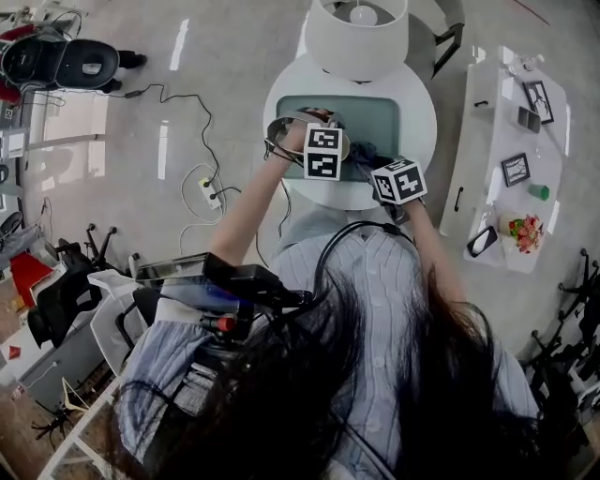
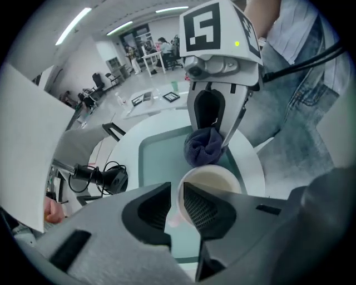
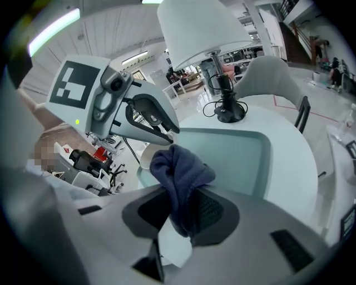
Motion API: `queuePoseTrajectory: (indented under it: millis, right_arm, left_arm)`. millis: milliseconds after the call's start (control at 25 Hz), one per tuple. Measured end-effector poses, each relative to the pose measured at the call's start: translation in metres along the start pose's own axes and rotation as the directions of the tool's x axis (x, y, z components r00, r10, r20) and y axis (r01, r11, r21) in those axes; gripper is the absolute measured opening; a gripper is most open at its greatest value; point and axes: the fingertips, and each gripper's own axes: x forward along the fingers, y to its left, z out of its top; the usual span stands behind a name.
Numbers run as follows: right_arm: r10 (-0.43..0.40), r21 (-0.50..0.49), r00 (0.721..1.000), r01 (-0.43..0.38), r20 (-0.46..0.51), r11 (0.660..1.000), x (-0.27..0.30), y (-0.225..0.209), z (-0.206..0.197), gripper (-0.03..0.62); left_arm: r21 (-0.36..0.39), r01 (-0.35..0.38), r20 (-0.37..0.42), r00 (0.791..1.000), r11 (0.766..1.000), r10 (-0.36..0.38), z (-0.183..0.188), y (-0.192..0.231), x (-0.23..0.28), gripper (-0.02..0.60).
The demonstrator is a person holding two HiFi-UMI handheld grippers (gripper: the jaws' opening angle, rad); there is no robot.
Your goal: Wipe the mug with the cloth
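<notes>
A cream mug (image 2: 214,179) hangs over the teal mat (image 2: 158,156). My left gripper (image 2: 177,196) is shut on the mug's wall, one jaw inside the rim and one outside. My right gripper (image 3: 183,207) is shut on a dark blue cloth (image 3: 179,177), which bunches up above its jaws. From the left gripper view, the cloth (image 2: 203,147) sits just beyond the mug's rim, touching or nearly touching it. In the right gripper view only a bit of the mug (image 3: 146,157) shows behind the cloth. In the head view both marker cubes (image 1: 323,152) hide the mug.
The round white table (image 1: 420,112) carries the mat (image 1: 380,120) and a white lamp (image 1: 356,36) at its far side. A grey chair (image 1: 448,28) stands behind it. A white side table (image 1: 487,112) with picture frames is at the right. Cables lie on the floor to the left.
</notes>
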Motion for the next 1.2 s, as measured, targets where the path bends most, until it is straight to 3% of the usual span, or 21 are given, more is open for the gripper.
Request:
queuePoseTrajectory:
  millis: [120, 200, 400, 480, 560, 760, 880, 1080, 1200]
  right_arm:
    - [-0.003, 0.003, 1.0, 0.003, 0.002, 1.0, 0.0, 0.002, 0.0, 0.099]
    - [-0.004, 0.003, 1.0, 0.004, 0.004, 1.0, 0.0, 0.003, 0.001, 0.098]
    - [-0.003, 0.013, 1.0, 0.003, 0.012, 1.0, 0.0, 0.001, 0.004, 0.098]
    - [-0.002, 0.018, 1.0, 0.002, 0.017, 1.0, 0.0, 0.0, 0.008, 0.098]
    - [-0.001, 0.014, 1.0, 0.001, 0.016, 1.0, 0.001, -0.001, 0.011, 0.098]
    - [0.007, 0.02, 1.0, -0.008, 0.025, 1.0, 0.005, -0.001, 0.018, 0.098]
    - [0.01, 0.019, 1.0, -0.011, 0.022, 1.0, 0.006, -0.001, 0.021, 0.098]
    - [0.011, 0.011, 1.0, -0.011, 0.019, 1.0, 0.008, 0.0, 0.025, 0.098]
    - [0.018, 0.017, 1.0, -0.019, 0.021, 1.0, 0.009, 0.001, 0.026, 0.098]
  left_arm:
    - [0.063, -0.01, -0.028, 1.0, 0.998, 0.012, 0.0, -0.003, 0.008, 0.055]
    - [0.044, -0.02, -0.036, 0.999, 0.999, 0.021, -0.002, -0.004, 0.011, 0.055]
    - [-0.168, -0.049, -0.013, 0.999, 0.985, 0.047, -0.01, 0.002, 0.013, 0.055]
    - [-0.279, -0.053, -0.004, 0.999, 0.959, 0.054, -0.014, 0.007, 0.013, 0.055]
    - [-0.396, -0.046, 0.009, 0.998, 0.917, 0.054, -0.019, 0.01, 0.011, 0.055]
    - [-0.629, -0.033, 0.026, 0.998, 0.776, 0.064, -0.029, 0.013, 0.005, 0.055]
    - [-0.736, -0.067, 0.011, 0.994, 0.673, 0.111, -0.038, 0.016, 0.003, 0.055]
    - [-0.88, -0.107, -0.022, 0.982, 0.463, 0.186, -0.051, 0.017, -0.001, 0.055]
    - [-0.95, -0.092, -0.029, 0.977, 0.298, 0.209, -0.057, 0.016, -0.004, 0.055]
